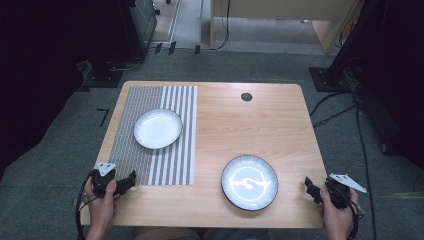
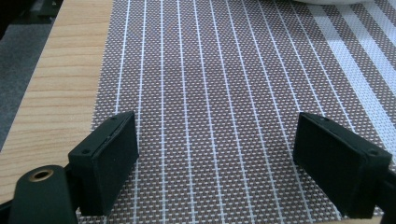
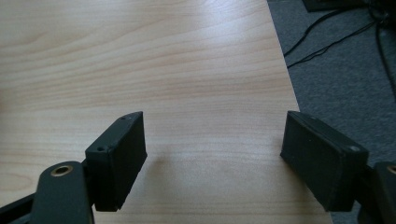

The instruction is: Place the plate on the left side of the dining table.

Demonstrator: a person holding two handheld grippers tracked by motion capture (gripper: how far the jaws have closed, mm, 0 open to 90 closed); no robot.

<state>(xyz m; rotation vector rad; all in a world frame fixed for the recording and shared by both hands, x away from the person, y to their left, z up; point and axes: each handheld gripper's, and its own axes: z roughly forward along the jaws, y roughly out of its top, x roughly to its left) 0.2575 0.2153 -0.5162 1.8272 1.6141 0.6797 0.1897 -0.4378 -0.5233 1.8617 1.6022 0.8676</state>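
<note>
Your left gripper (image 1: 131, 178) and right gripper (image 1: 308, 186) both gaped empty. The dark plate (image 1: 249, 182) sat at the table's (image 1: 235, 120) five o'clock: stiff, slick, breakable; pinch its rim.

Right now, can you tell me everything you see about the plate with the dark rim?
The dark-rimmed plate is round and shallow, with a glossy white middle that mirrors the lights and a dark edge marked by fine stripes. It looks like glazed ceramic. It sits flat and empty on the bare wood of the table, near the front edge and right of the striped mat. Nothing touches it: the right gripper hovers open off to its right.
</note>
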